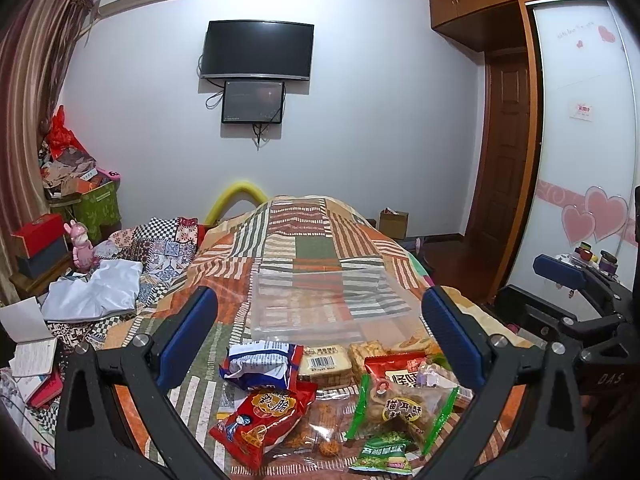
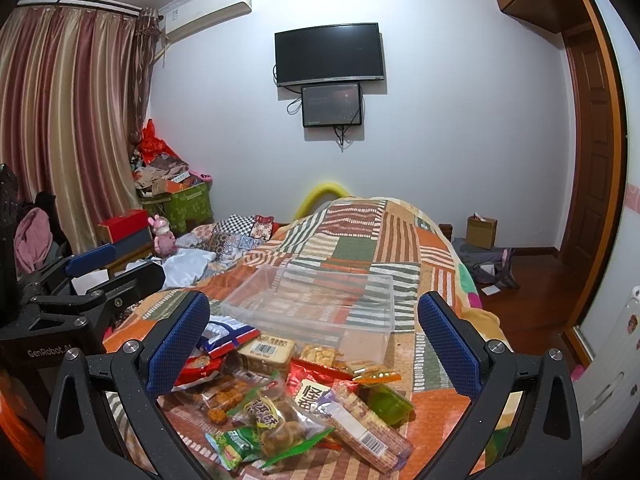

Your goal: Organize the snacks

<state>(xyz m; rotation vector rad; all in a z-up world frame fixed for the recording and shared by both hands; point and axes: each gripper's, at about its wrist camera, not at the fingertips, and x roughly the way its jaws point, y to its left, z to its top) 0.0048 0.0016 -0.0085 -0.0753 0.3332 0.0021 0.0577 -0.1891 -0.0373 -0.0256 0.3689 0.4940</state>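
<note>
The right gripper (image 2: 314,340) hangs wide open over a heap of snack packets (image 2: 288,396) on the patchwork bed (image 2: 360,240). Beyond them sits a clear plastic bin (image 2: 320,304) (nothing visible inside). The left gripper (image 2: 96,268) shows at the left edge.

Bed (image 1: 312,240): runs from lower frame toward the far wall.
Snack pile (image 1: 336,396): on the bed, lower centre of the frame.
Container (image 1: 320,304): on the bed, directly behind the pile, toward frame centre.
Television (image 1: 257,49): on the far wall, upper centre; smaller screen (image 1: 253,102) directly beneath it.
Figurine (image 1: 82,245): left of the bed, mid-left of the frame.
Wardrobe (image 1: 580,120): right edge of the frame.
Cardboard box (image 2: 481,232): on the floor, right of the bed.
</note>
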